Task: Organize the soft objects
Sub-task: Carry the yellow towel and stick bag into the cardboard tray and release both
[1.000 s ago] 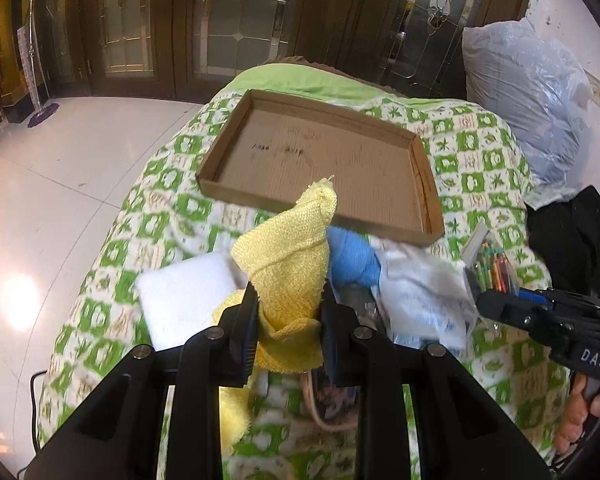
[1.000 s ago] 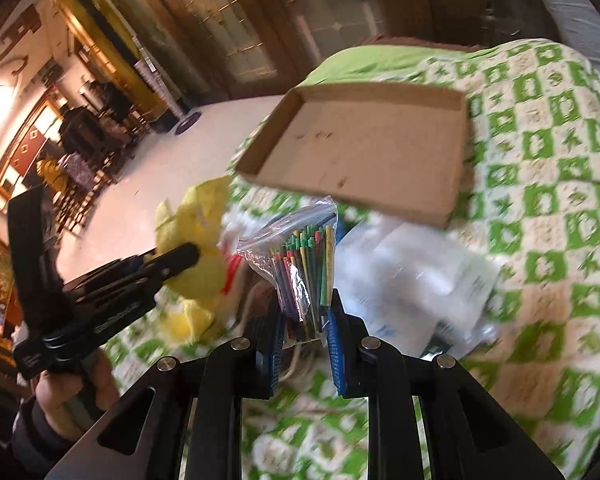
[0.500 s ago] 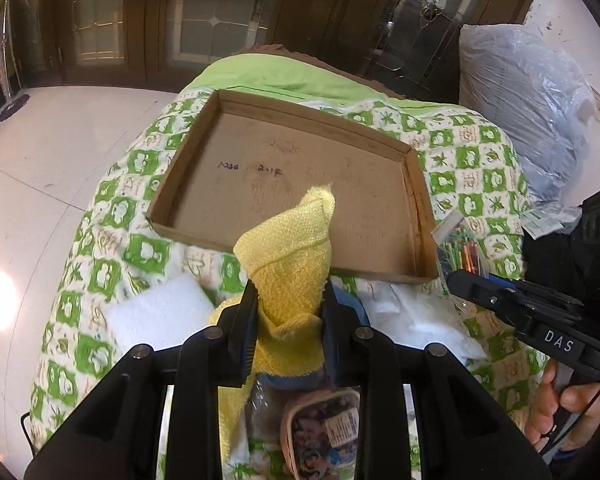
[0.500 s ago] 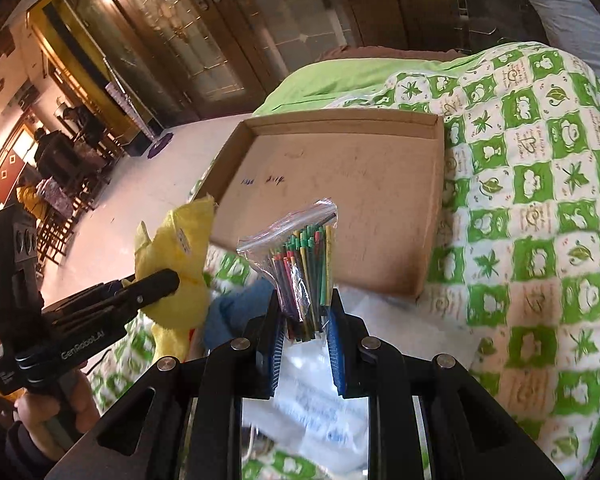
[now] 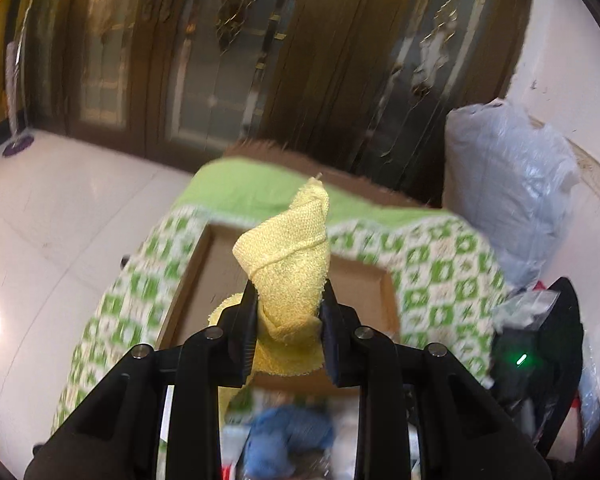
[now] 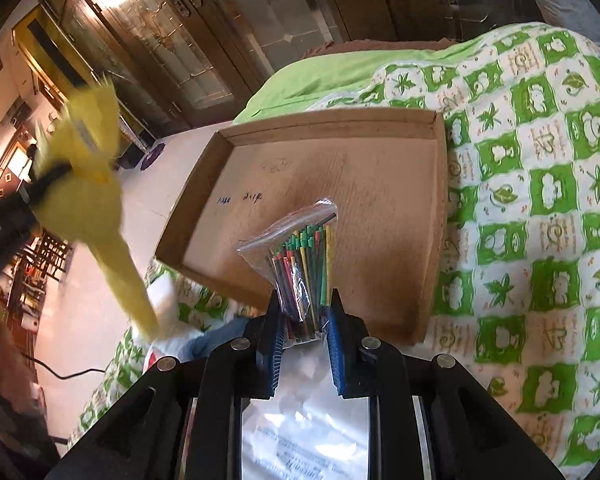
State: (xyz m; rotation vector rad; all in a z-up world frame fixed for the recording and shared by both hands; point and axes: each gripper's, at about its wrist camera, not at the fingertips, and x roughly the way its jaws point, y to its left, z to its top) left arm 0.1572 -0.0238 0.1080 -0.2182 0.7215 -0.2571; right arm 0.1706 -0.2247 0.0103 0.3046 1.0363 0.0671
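In the left wrist view, the left gripper has its fingers closed on a yellow cloth. The cloth stands between them with its long axis upward, and its pointed tip is directed away from the camera, toward the dark wooden doors. It is held above the near part of the cardboard tray, which lies on the bed with the green and white quilt. Below the fingers a blue soft thing is seen, blurred. At the right edge stands a big plastic bag, and the black body of the other gripper with a small green light.

In the right wrist view, the right gripper has its fingers closed narrowly on a clear bag of coloured sticks. The sticks point up and away from the camera, a little tilted to the right, above the near edge of the tray. This view shows what the first cannot: the whole tray floor with small handwriting, the lower tail of the yellow cloth hanging down at the left, and a flat plastic packet under the fingers.
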